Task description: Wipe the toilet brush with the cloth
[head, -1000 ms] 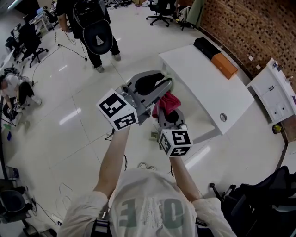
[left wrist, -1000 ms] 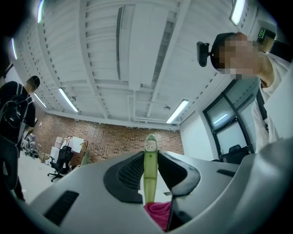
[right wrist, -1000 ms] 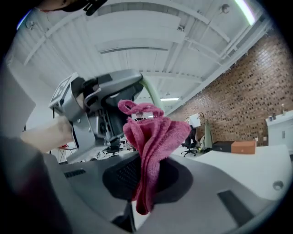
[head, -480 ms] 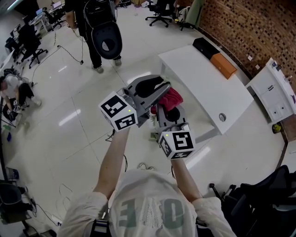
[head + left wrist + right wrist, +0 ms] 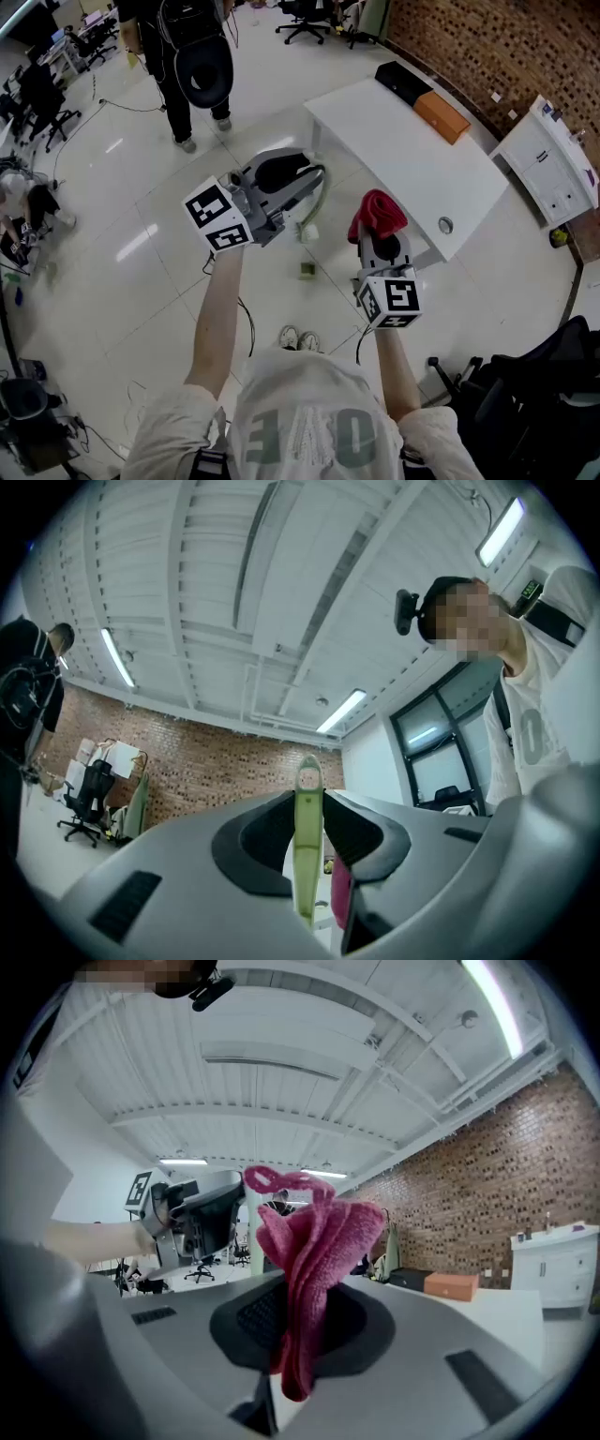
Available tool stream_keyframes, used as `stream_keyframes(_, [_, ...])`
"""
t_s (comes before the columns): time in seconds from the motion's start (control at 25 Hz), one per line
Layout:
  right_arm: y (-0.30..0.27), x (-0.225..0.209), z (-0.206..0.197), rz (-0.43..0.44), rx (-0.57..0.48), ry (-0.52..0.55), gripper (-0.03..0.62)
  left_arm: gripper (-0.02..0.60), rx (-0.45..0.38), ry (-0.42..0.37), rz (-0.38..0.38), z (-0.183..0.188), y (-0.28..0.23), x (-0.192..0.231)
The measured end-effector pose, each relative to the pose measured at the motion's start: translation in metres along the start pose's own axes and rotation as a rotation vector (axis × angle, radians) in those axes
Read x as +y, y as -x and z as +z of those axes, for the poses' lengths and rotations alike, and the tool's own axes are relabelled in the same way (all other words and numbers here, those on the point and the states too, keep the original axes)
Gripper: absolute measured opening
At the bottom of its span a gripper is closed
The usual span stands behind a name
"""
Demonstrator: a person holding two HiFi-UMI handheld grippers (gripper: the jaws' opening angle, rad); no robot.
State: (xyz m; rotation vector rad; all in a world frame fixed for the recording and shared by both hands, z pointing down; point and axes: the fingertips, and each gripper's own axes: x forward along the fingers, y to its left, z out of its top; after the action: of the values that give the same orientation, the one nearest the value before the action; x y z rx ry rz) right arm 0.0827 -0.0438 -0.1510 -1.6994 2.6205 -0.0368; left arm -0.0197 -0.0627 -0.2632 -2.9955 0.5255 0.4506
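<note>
In the head view my left gripper (image 5: 312,180) is shut on the pale green handle of the toilet brush (image 5: 323,192), which curves down to a whitish end (image 5: 308,232) above the floor. The left gripper view shows that handle (image 5: 307,841) upright and pinched between the jaws. My right gripper (image 5: 380,236) stands apart to the right, shut on a red cloth (image 5: 377,213) that bunches up out of its jaws. The cloth (image 5: 314,1260) fills the middle of the right gripper view, with the left gripper (image 5: 199,1213) some way off to the left. Cloth and brush do not touch.
A white table (image 5: 412,159) ahead carries a black box (image 5: 403,81) and an orange box (image 5: 442,115). A person (image 5: 187,56) stands at the far left holding a black seat. There is a white cabinet (image 5: 548,169) on the right, an office chair (image 5: 525,394) at the lower right, and shoes (image 5: 298,338) on the floor.
The right gripper has swung right with the red cloth, away from the left gripper and the brush handle it was against. The left gripper has sunk a little and kept its hold.
</note>
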Motion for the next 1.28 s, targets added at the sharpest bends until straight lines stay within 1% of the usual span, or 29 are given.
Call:
stream_keyframes(0.12, [-0.007,-0.020,-0.017,-0.018,0.045,0.005,0.032,0.103,-0.005,0.051,-0.016,-0.021,0.004,0.011])
stream_keyframes(0.2, [-0.011,-0.025,-0.041,-0.007,0.077,0.019,0.032,0.103,-0.003,0.084,-0.026,-0.049,0.013,0.019])
stream_keyframes(0.28, [-0.015,-0.026,-0.079,0.022,0.097,0.049,0.032,0.103,0.000,0.091,-0.059,-0.087,0.027,0.020])
stream_keyframes(0.36, [-0.025,-0.034,-0.135,0.039,0.100,0.067,0.032,0.103,-0.004,0.069,-0.098,-0.137,0.041,0.022])
stream_keyframes(0.44, [-0.041,-0.047,-0.211,0.040,0.096,0.063,0.031,0.103,-0.011,0.042,-0.125,-0.203,0.057,0.028])
stream_keyframes(0.52, [-0.059,-0.060,-0.299,0.043,0.093,0.053,0.032,0.103,-0.025,0.034,-0.141,-0.284,0.076,0.040])
stream_keyframes(0.68, [-0.085,-0.076,-0.478,0.073,0.095,0.050,0.032,0.103,-0.047,0.083,-0.127,-0.459,0.126,0.071])
stream_keyframes(0.76, [-0.092,-0.082,-0.549,0.084,0.098,0.083,0.032,0.103,-0.054,0.096,-0.124,-0.531,0.146,0.077])
stream_keyframes(0.84, [-0.095,-0.084,-0.602,0.097,0.104,0.137,0.032,0.103,-0.058,0.103,-0.139,-0.587,0.158,0.077])
stream_keyframes(0.92, [-0.099,-0.085,-0.637,0.116,0.106,0.154,0.032,0.103,-0.046,0.103,-0.157,-0.628,0.163,0.077])
stream_keyframes(1.0, [-0.100,-0.087,-0.659,0.118,0.116,0.149,0.032,0.103,-0.031,0.110,-0.163,-0.656,0.164,0.079])
stream_keyframes(1.12, [-0.096,-0.092,-0.677,0.101,0.140,0.101,0.032,0.103,0.009,0.125,-0.172,-0.681,0.163,0.077])
stream_keyframes(1.28, [-0.089,-0.098,-0.683,0.099,0.133,0.067,0.032,0.103,0.060,0.126,-0.193,-0.704,0.159,0.072])
